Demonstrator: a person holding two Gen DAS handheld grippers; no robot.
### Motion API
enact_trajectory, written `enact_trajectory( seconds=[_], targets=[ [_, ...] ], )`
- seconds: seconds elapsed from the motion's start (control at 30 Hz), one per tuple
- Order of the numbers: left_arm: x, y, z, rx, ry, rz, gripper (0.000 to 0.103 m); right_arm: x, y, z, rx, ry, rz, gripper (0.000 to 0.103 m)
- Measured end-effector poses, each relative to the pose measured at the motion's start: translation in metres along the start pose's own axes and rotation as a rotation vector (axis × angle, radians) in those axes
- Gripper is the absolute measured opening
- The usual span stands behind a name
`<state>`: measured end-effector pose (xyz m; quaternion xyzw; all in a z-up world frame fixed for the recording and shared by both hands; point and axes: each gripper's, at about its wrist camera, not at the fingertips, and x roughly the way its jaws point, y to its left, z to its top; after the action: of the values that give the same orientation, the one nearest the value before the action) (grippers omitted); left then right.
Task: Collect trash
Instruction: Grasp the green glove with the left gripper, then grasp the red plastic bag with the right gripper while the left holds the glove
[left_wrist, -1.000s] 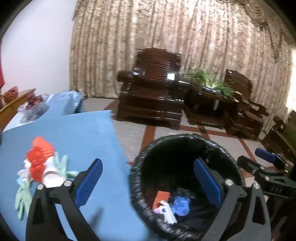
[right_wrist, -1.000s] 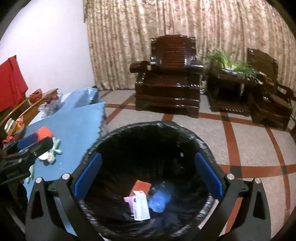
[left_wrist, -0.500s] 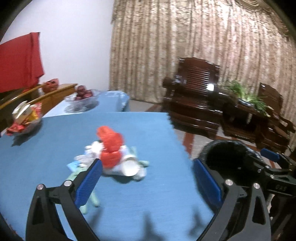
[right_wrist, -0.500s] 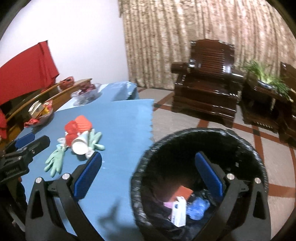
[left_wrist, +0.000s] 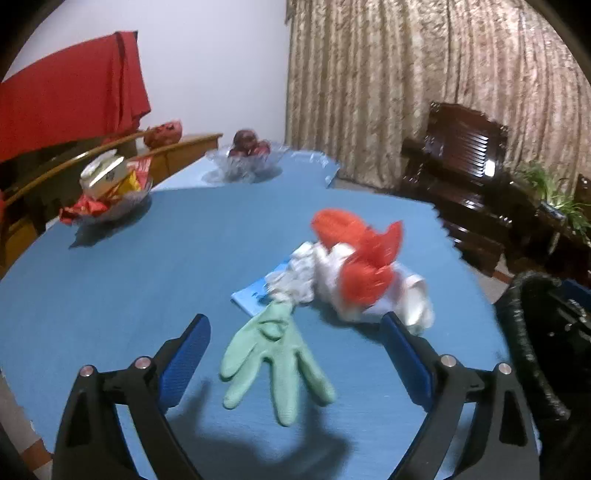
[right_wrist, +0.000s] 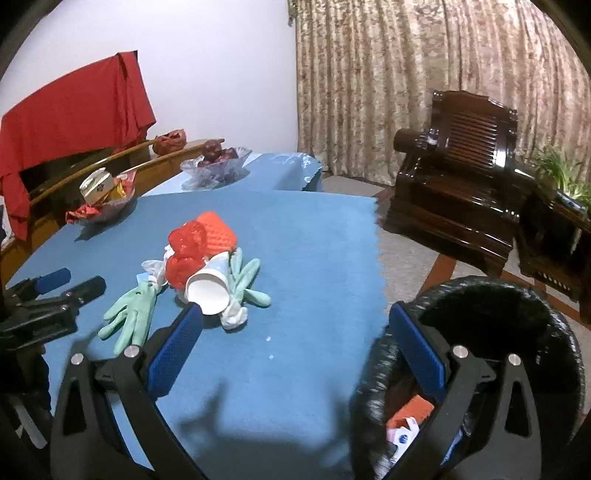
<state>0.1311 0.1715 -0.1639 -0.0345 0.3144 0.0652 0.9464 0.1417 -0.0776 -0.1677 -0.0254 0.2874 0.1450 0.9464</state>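
Observation:
A pile of trash lies on the blue table (left_wrist: 147, 277): a red foam net (left_wrist: 365, 258), a tipped white paper cup (right_wrist: 207, 291), crumpled white plastic (left_wrist: 299, 277), a blue slip (left_wrist: 255, 291) and a pale green glove (left_wrist: 273, 354). A second green glove (right_wrist: 247, 277) lies beyond the cup. My left gripper (left_wrist: 293, 319) hovers over the near glove, its jaws closing but wide apart, with no pad touching it. My right gripper (right_wrist: 295, 310) is open over the table edge, between the pile and the black-lined bin (right_wrist: 480, 306).
Two glass bowls stand at the table's far side, one with snacks (left_wrist: 107, 188), one with fruit (left_wrist: 247, 155). A red cloth (left_wrist: 70, 103) hangs behind them. A dark wooden armchair (right_wrist: 461, 173) stands on the tiled floor beyond the bin, which holds wrappers (right_wrist: 406, 417).
Both grippers swung left from over the bin to over the table. The trash pile now sits in front of the left gripper and the bin has slid to the right edge.

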Motion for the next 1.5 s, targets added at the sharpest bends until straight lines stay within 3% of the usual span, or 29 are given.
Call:
enact_trajectory(
  seconds=[0.3,0.43,0.6,0.7,0.8,0.87,1.03,1.5],
  targets=[
    [0.052,0.014,-0.013,-0.033,0.096,0.007,0.086,0.041,0.019,0.002,-0.012,0.027,0.028,0.098],
    [0.076,0.018,-0.019,-0.041,0.156,0.005,0.078,0.055,0.023,0.001,-0.01,0.041,0.034,0.098],
    [0.095,0.02,-0.024,-0.049,0.211,0.018,0.075,0.073,0.025,0.0,-0.005,0.063,0.04,0.098],
    [0.102,0.021,-0.027,-0.054,0.238,0.025,0.065,0.081,0.026,-0.001,-0.001,0.073,0.045,0.098],
    [0.101,0.022,-0.027,-0.064,0.238,0.024,0.051,0.085,0.028,-0.001,-0.001,0.077,0.053,0.098],
    [0.1,0.023,-0.025,-0.069,0.234,0.032,0.037,0.087,0.03,-0.001,-0.003,0.079,0.057,0.098],
    [0.094,0.024,-0.022,-0.085,0.219,0.038,0.021,0.087,0.036,0.002,-0.014,0.068,0.066,0.098],
    [0.047,0.037,0.001,-0.137,0.101,0.016,0.019,0.078,0.06,0.027,-0.051,0.012,0.141,0.098]
  ],
)
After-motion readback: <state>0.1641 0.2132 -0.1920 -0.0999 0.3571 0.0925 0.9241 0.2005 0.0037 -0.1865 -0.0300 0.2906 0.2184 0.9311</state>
